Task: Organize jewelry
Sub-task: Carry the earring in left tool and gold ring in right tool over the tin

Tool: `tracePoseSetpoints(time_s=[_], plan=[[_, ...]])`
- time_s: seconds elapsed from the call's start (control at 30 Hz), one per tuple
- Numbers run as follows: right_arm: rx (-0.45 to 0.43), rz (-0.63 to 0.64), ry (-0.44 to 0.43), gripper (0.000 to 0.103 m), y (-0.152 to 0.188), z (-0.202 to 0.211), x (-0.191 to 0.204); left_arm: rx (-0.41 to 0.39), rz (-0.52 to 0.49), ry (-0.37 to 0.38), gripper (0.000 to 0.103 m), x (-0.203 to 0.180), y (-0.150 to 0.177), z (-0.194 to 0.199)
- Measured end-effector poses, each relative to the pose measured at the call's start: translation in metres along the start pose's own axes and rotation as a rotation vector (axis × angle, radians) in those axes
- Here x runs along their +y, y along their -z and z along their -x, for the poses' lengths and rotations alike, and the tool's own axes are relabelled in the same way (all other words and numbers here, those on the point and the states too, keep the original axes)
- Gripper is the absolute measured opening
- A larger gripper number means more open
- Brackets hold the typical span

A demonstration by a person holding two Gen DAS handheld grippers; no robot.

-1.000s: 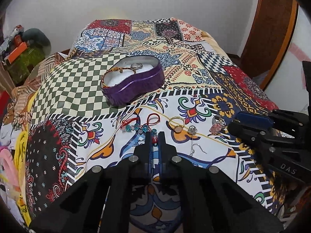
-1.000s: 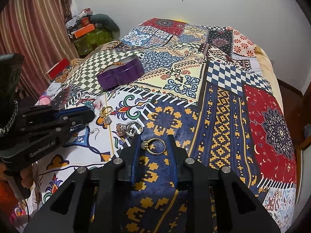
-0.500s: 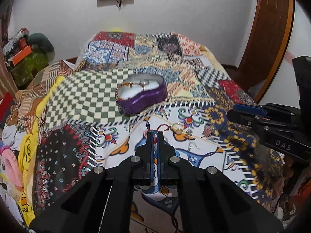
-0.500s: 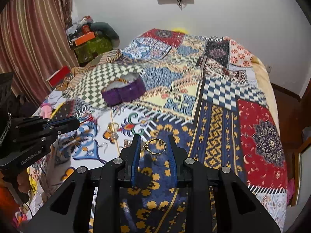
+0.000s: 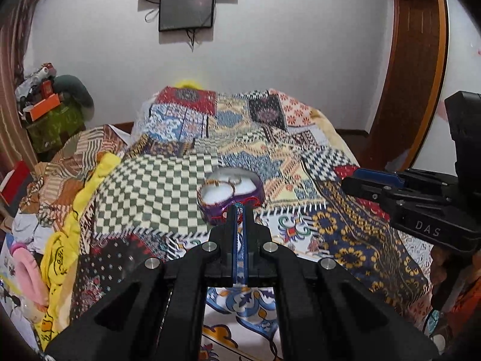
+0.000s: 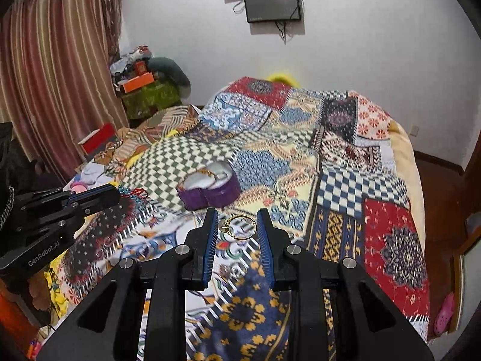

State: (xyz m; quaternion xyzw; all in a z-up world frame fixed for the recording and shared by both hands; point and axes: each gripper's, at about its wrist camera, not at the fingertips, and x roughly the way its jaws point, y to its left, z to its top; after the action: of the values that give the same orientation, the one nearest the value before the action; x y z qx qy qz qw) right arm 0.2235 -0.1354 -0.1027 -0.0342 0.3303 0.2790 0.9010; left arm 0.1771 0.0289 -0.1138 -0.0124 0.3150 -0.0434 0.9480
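A pile of clothes [image 5: 57, 240] is heaped at the far left edge of the bed, yellow and pink bits mixed in. Next to that, the patchwork quilt [image 5: 150, 192] is spread over everything, with a green checkered patch up front.

The left gripper [image 5: 240, 210] is held up above the quilt with its fingers pressed together, and a red cord bracelet [image 5: 239, 214] with a few beads is pinched at the tips. From the right wrist view the bracelet can be seen dangling off the tip of that gripper [image 6: 118, 194], red loops and teal beads hanging down.

Just past the fingertips, a purple box [image 5: 230, 192] is sitting open on the quilt, white padding inside. A gold bangle and a ring seem to be lying in it already, though it's all a bit blurred.

Further right, the right gripper [image 6: 237, 225] is held out over the blue and gold patch. Its fingers are kept a little apart and a gold ring [image 6: 239, 227] with a small stone is clamped between the blue pads [image 6: 210, 234], clear of the quilt. A couple more small pieces [image 6: 230, 269] are left on the quilt under it, too blurry to be named.
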Motion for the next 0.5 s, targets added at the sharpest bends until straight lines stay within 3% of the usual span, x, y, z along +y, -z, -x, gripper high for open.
tracePoseSetpoints(time_s=[0.5], plan=[[-0.052,0.057,-0.014,0.024,-0.037,-0.020,0.017,-0.077,0.013,-0.034,0.001,0.027,-0.030,-0.012]])
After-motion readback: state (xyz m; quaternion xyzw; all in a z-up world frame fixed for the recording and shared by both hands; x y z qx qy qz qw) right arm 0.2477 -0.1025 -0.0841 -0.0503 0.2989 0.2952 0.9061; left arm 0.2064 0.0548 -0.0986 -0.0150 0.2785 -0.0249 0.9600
